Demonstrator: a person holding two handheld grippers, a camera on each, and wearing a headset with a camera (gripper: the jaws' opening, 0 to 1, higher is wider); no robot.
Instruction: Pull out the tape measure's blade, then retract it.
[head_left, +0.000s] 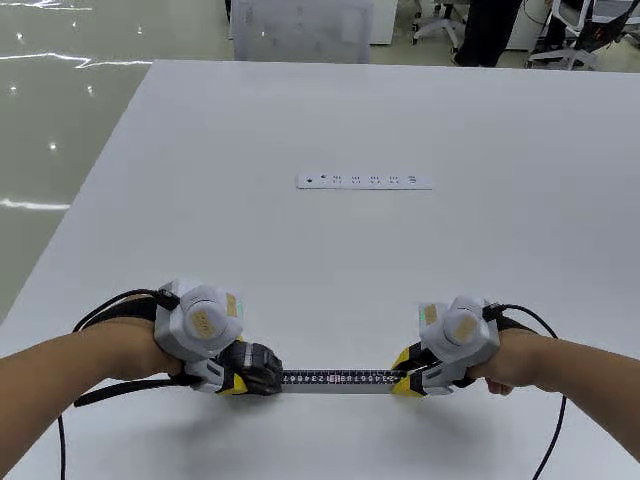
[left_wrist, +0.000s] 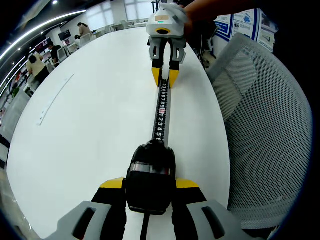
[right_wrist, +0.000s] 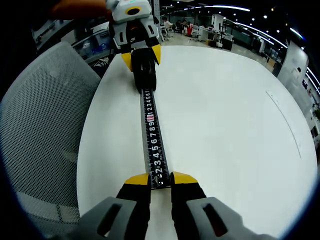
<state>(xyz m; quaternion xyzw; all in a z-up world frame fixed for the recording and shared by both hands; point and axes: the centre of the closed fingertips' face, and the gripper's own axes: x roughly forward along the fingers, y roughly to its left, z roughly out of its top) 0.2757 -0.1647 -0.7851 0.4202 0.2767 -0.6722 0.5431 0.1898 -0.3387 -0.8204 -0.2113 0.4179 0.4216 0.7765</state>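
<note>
Now | left tool (head_left: 242, 372) clamps tape measure case (left_wrist: 151, 172) | right tool (right_wrist: 160, 179) pinches blade (right_wrist: 151, 135)

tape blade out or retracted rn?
Out. The blade stretches from the case, gripped in the left tool, to the right tool pinching its tip; printed numbers show along it.

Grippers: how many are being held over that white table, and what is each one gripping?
2. The left gripper is shut on the black tape measure case; the right gripper, straight across from it, is shut on the tip of the pulled-out blade.
</note>
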